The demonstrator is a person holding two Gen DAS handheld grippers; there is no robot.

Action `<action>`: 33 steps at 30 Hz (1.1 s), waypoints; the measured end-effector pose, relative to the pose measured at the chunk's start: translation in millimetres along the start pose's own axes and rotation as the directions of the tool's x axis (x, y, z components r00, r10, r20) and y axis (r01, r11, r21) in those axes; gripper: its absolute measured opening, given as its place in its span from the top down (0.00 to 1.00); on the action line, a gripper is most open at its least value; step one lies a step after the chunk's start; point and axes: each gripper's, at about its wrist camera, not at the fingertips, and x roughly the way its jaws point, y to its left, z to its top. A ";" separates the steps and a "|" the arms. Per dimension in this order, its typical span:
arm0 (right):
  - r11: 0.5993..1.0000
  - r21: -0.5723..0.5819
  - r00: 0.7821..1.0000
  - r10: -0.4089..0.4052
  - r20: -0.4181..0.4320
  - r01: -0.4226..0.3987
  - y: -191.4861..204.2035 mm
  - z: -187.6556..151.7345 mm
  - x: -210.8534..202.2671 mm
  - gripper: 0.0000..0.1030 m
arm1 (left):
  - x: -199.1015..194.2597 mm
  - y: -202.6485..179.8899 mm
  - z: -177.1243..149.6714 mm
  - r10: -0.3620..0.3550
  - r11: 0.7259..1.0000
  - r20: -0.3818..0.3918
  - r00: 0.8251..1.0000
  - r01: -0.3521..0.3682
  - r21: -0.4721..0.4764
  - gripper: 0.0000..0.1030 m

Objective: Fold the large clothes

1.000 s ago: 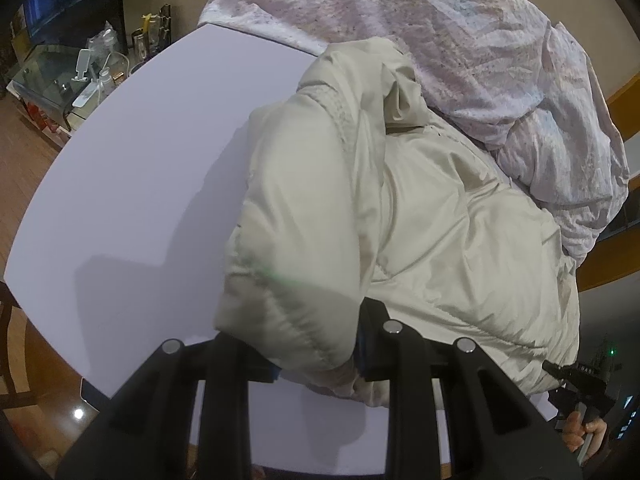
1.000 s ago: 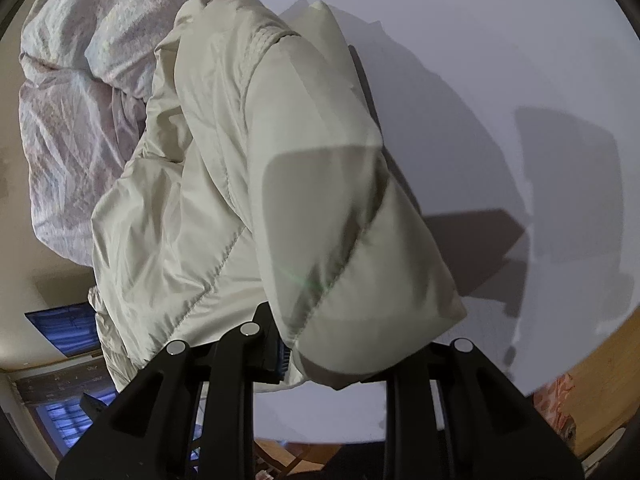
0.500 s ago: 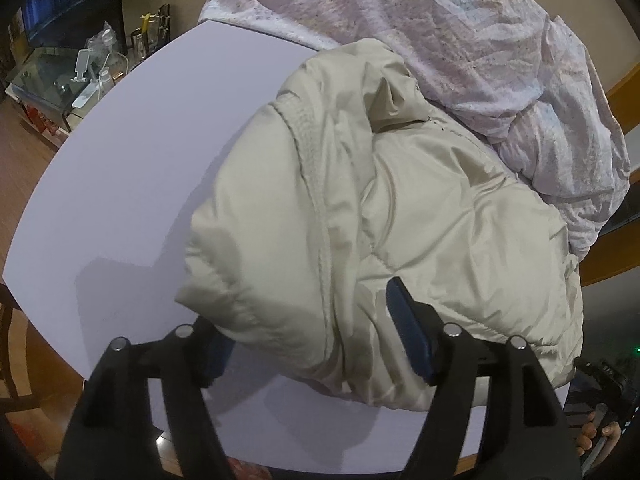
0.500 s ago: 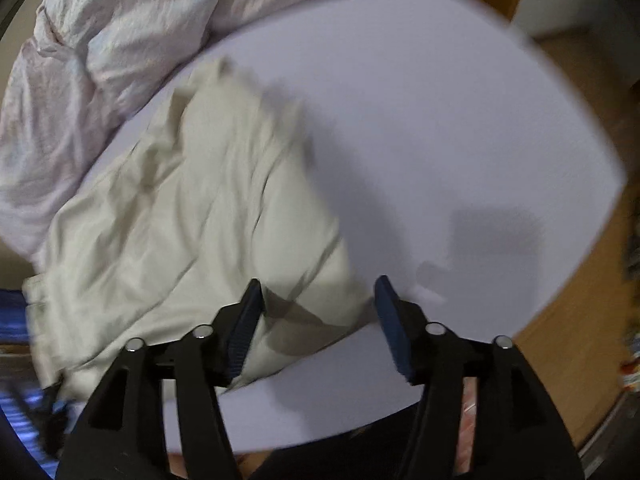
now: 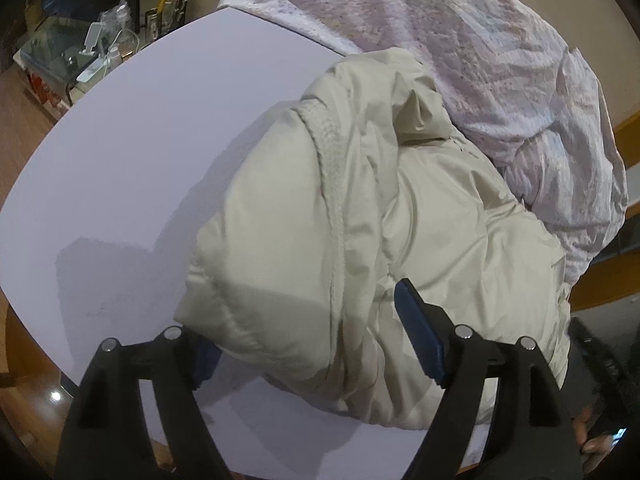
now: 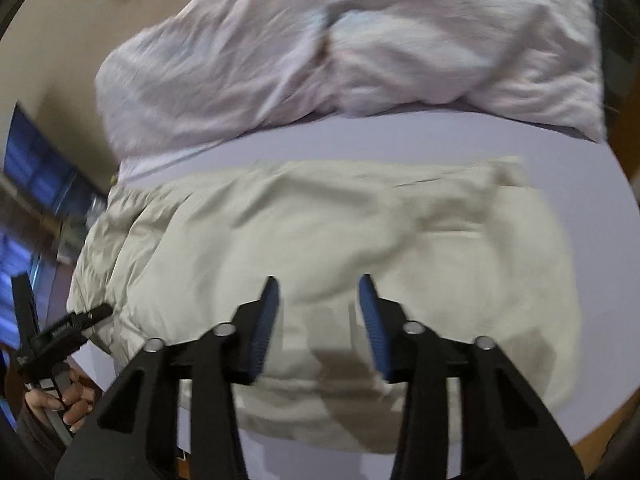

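The white worktop [image 5: 132,168] fills the left half of the left wrist view and its round edge runs along the lower frame. In the right wrist view it shows as a pale band across the middle and at the right edge.

A big crumpled pinkish-white bedsheet [image 5: 480,60] lies at the far side of the worktop, in the upper right of the left wrist view. In the right wrist view it covers the whole upper part of the frame, blurred.

The cream padded jacket [image 5: 360,220] lies on the worktop, touching the bedsheet along its far edge. In the left wrist view it sits in the centre and right, bulky and folded over itself, with a thick seam running down its middle. In the right wrist view the jacket [image 6: 320,232] spreads wide across the middle of the frame, flatter.

The left gripper [image 5: 304,336] is at the bottom of its view. Its jaws have just been opening and stand wide apart; the near edge of the jacket lies between them, but the blue pads do not press on it.

The right gripper [image 6: 318,320] is low in the centre of its view, above the jacket. Its jaws have just been closing, yet a clear gap remains between them and they hold nothing.

At the lower left of the right wrist view a hand [image 6: 60,400] holds a black handle.

In the upper left of the left wrist view there is a glass shelf with small items [image 5: 80,52], too small to name.
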 end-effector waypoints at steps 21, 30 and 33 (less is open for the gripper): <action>0.981 -0.102 0.985 -0.159 0.074 0.166 12.7 -47.5 63.5 0.67 | 24.8 10.2 12.8 -0.070 0.986 0.032 0.997 0.074 -0.150 0.24; 0.969 -0.137 0.978 -0.196 0.064 0.204 18.5 -46.4 64.9 0.67 | 31.2 9.2 15.5 -0.093 0.979 0.030 0.995 0.097 -0.180 0.27; 0.968 -0.140 0.977 -0.201 0.065 0.208 19.4 -46.0 65.6 0.67 | 29.2 7.9 16.5 -0.098 0.979 0.039 0.994 0.103 -0.174 0.38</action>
